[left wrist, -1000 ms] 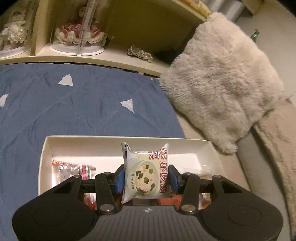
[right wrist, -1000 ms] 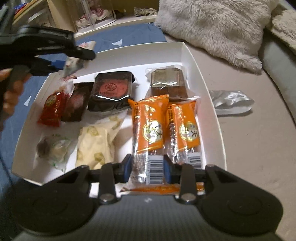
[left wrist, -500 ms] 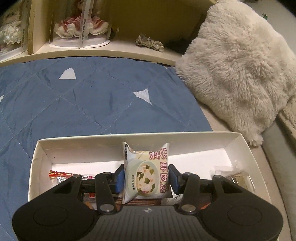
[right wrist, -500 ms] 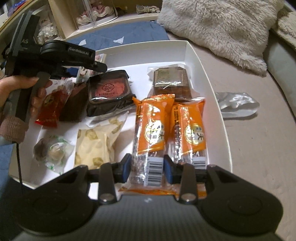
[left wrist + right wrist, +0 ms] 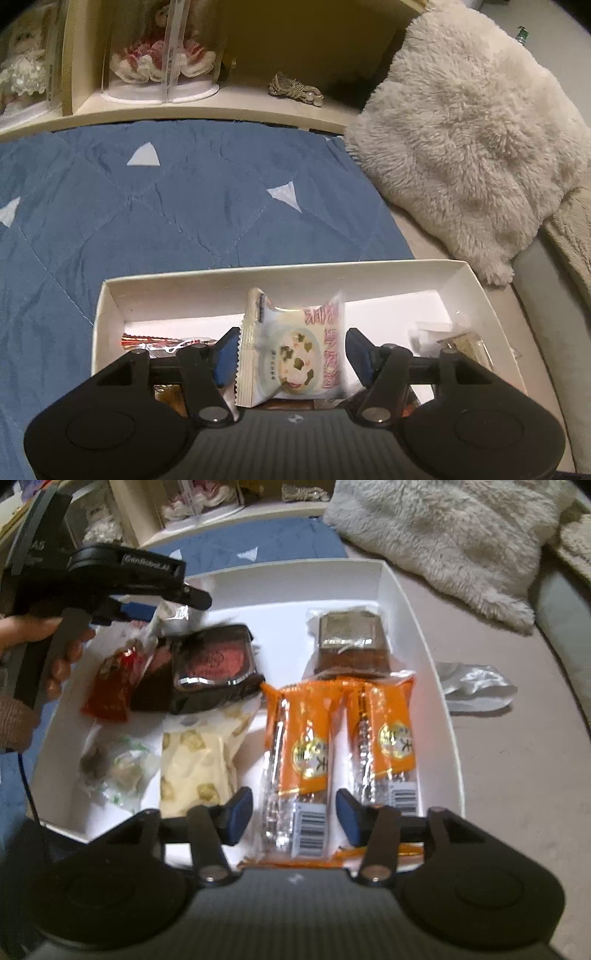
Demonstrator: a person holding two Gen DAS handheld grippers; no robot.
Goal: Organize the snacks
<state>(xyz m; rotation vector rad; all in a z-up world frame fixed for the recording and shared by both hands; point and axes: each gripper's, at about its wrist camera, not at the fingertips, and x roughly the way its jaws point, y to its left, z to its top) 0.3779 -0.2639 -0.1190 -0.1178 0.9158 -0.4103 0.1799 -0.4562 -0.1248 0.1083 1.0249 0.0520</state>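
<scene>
My left tongs point(image 5: 291, 354) are spread wide, pale packet point(image 5: 291, 354) loose between them over the white box point(image 5: 258, 291). Right tongs point(image 5: 295, 812) are wide too, straddling an orange bar point(image 5: 299, 753) lying near-right in it.

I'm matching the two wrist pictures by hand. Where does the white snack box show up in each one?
Left wrist: the white box spans the lower middle, beyond the fingers.
Right wrist: white box fills the centre, snacks inside.
Shared landmark: the fluffy cushion, upper right in both.
</scene>
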